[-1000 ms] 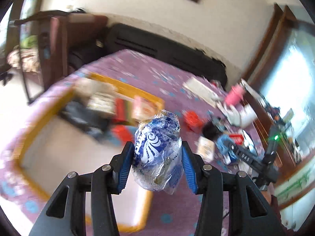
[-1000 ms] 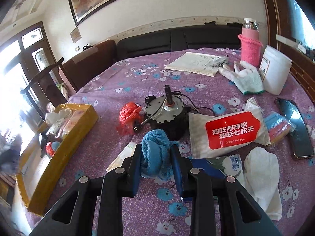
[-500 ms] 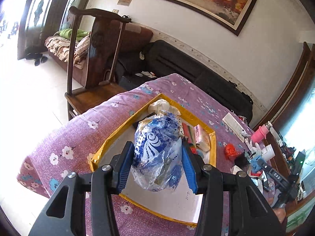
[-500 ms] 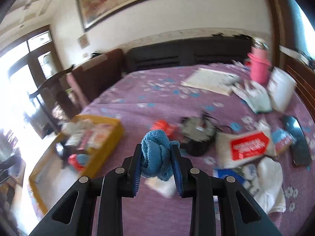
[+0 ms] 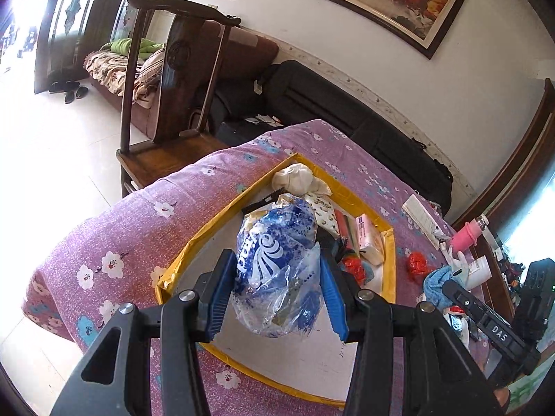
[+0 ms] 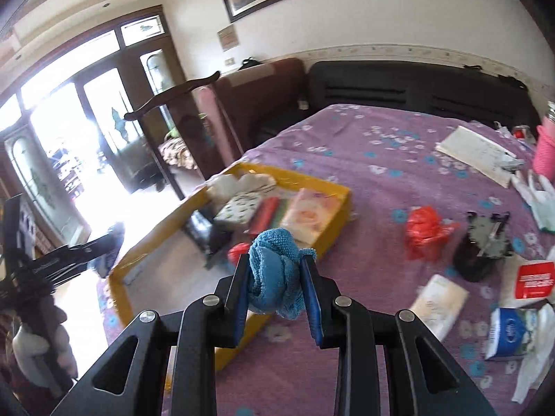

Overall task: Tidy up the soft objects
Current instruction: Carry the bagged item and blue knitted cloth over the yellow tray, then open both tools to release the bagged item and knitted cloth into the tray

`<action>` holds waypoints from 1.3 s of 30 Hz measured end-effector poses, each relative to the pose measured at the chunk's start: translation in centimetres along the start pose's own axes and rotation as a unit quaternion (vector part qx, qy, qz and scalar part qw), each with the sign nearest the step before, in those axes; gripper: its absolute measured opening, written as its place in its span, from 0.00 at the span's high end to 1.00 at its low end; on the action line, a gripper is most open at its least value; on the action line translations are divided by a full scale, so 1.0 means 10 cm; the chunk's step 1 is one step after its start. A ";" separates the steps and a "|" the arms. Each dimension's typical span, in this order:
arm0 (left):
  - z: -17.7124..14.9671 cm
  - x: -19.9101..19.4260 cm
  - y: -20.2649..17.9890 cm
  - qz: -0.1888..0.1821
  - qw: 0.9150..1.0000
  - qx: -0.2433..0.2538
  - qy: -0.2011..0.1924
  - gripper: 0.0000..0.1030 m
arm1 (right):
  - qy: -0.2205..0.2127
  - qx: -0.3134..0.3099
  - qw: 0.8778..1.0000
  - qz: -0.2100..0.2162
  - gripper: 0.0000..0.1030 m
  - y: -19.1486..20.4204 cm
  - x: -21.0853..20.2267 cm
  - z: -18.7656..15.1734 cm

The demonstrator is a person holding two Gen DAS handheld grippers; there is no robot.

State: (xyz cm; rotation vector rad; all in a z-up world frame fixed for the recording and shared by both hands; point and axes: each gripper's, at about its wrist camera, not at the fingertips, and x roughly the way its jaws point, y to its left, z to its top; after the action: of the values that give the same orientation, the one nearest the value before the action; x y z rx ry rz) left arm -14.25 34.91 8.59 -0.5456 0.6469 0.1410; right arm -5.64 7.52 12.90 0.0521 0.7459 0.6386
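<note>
My left gripper (image 5: 275, 291) is shut on a crumpled blue-and-white plastic bag (image 5: 275, 270), held above the yellow-rimmed box (image 5: 194, 246) on the purple flowered tablecloth. My right gripper (image 6: 277, 289) is shut on a balled blue cloth (image 6: 274, 270), hanging over the near corner of the same yellow box (image 6: 338, 222). The box holds a white cloth (image 5: 295, 176), tissue packs (image 6: 310, 213), a red roll and dark items. In the left wrist view the right gripper (image 5: 451, 286) shows at the right with the blue cloth (image 5: 435, 286) in it.
On the table right of the box lie a red plastic bag (image 6: 423, 232), a black motor (image 6: 482, 246), wet-wipe packs (image 6: 532, 280), a notebook (image 6: 475, 152), white gloves and a pink bottle (image 5: 464, 237). A dark wooden chair (image 5: 173, 79) stands at the table's left edge.
My right gripper has carried the blue cloth left from above the motor to the yellow box. My left gripper swung left with the plastic bag early on, then held over the box.
</note>
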 end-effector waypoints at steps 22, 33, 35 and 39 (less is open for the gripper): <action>0.25 0.68 0.01 0.033 0.998 0.034 0.050 0.33 | 0.142 -0.009 0.988 0.059 0.69 0.63 1.08 -0.01; 0.21 0.21 0.09 0.004 1.000 -0.008 0.010 0.23 | 0.099 0.008 0.993 0.070 0.45 0.53 0.84 0.15; 0.17 0.18 0.05 -0.008 1.000 -0.016 0.016 0.23 | 0.070 0.012 0.997 0.040 0.40 0.36 0.57 0.17; 0.06 0.11 -0.13 -0.031 0.999 -0.005 0.019 0.19 | 0.028 0.046 0.998 -0.034 0.35 -0.19 0.01 0.12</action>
State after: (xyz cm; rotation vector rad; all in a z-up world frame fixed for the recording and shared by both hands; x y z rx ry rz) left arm -12.72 34.04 8.93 -0.5786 0.6661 0.0758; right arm -3.79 6.20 13.26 0.0944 0.8280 0.5432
